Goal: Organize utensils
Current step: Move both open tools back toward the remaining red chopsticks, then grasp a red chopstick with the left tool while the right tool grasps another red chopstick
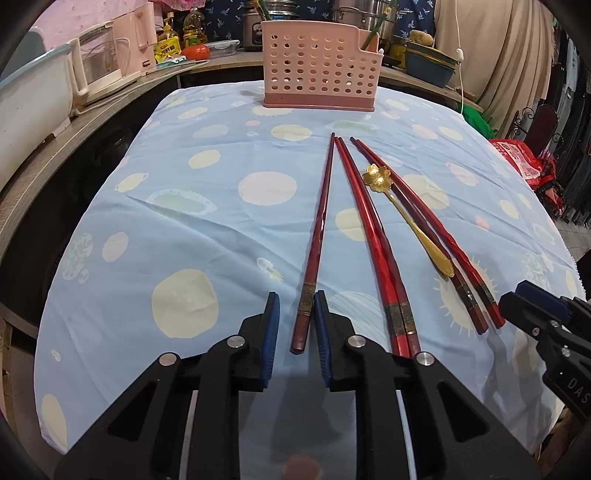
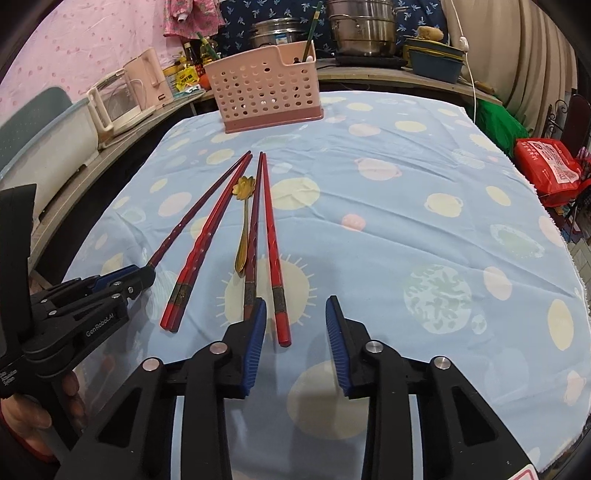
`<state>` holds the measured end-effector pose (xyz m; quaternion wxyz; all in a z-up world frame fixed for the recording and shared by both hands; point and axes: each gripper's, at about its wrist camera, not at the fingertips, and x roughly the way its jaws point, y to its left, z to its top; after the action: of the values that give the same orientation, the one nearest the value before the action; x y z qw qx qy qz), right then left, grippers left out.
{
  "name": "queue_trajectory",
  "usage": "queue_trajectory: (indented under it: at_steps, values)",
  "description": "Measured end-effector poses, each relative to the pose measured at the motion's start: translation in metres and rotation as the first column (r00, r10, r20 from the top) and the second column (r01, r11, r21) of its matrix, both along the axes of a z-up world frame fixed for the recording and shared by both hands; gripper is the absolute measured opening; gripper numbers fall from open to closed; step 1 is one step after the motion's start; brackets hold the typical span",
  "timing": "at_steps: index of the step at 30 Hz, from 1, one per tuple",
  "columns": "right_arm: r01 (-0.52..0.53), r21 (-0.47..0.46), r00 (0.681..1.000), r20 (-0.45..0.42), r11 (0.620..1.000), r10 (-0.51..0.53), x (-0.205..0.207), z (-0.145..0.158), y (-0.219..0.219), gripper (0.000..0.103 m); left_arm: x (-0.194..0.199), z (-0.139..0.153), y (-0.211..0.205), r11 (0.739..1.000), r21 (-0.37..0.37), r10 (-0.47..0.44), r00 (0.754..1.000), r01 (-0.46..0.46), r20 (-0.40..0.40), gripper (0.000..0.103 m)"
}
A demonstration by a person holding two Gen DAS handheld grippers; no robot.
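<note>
Several red chopsticks and a gold flower-headed spoon (image 1: 376,177) lie on the blue spotted tablecloth (image 1: 184,229). A pink perforated utensil holder (image 1: 321,70) stands at the table's far edge. My left gripper (image 1: 297,293) straddles the thick end of the leftmost dark chopstick (image 1: 317,229). Its right pad is against the stick and a gap shows on the left. My right gripper (image 2: 297,300) is open around the end of the rightmost red chopstick (image 2: 271,236), not pressing it. A darker chopstick (image 2: 253,236) runs behind the right gripper's left pad. The spoon (image 2: 245,188) and holder (image 2: 264,92) also show here.
A pair of red chopsticks (image 1: 369,229) lies between the two grippers. On the counter behind stand a pink kettle (image 2: 147,77), steel pots (image 2: 360,26) and a blue basin (image 2: 436,62). A red bag (image 2: 550,170) sits off the table's right edge. A hand (image 2: 29,417) holds the left gripper (image 2: 144,277).
</note>
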<state>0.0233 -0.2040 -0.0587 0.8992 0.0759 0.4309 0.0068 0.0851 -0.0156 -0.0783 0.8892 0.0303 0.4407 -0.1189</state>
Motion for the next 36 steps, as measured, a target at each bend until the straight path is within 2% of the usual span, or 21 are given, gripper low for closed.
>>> queue_trajectory:
  at_steps: [13,20,29,36]
  values:
    - [-0.018,-0.013,1.000,-0.021,1.000,0.018,0.012,-0.011,0.007,0.017,0.003,0.000,0.008,0.998,-0.064,-0.002,1.000,0.001,-0.018,0.018]
    - [-0.023,-0.028,1.000,-0.018,0.999,0.023,0.012,-0.011,0.008,0.009,0.004,0.000,0.012,0.996,-0.087,0.001,1.000,-0.003,-0.027,0.013]
    - [-0.029,-0.007,0.999,-0.016,1.000,0.028,0.005,-0.008,0.008,0.007,0.002,0.001,0.017,0.993,-0.120,-0.004,0.999,-0.003,-0.054,0.007]
    - [-0.014,0.016,1.000,0.028,1.000,0.014,-0.011,0.012,0.002,0.007,-0.009,0.007,0.022,0.991,-0.132,-0.003,0.997,-0.007,-0.077,0.007]
